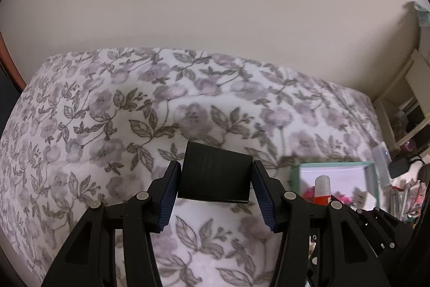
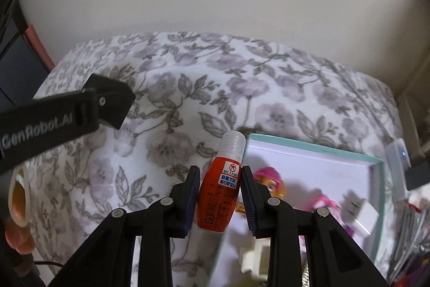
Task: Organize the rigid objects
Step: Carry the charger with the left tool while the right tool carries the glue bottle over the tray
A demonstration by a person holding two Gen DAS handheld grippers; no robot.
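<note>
My left gripper [image 1: 215, 174] is shut on a flat black box [image 1: 215, 175] and holds it above the floral bedspread [image 1: 107, 112]. My right gripper [image 2: 220, 184] is shut on a small red bottle [image 2: 219, 195] with a clear cap, held upright at the left edge of a mint-rimmed white box [image 2: 376, 179]. That box [image 1: 372, 179] and the red bottle [image 1: 322, 192] also show at the right in the left wrist view. The left gripper with the black box [image 2: 107, 101] shows at the left in the right wrist view.
Inside the mint box lie a pink-haired toy figure [image 2: 268, 179], a white charger [image 2: 361, 214] and a cream plastic piece [image 2: 254, 260]. White shelves [image 1: 411, 104] and clutter stand to the right of the bed. A plain wall rises behind the bed.
</note>
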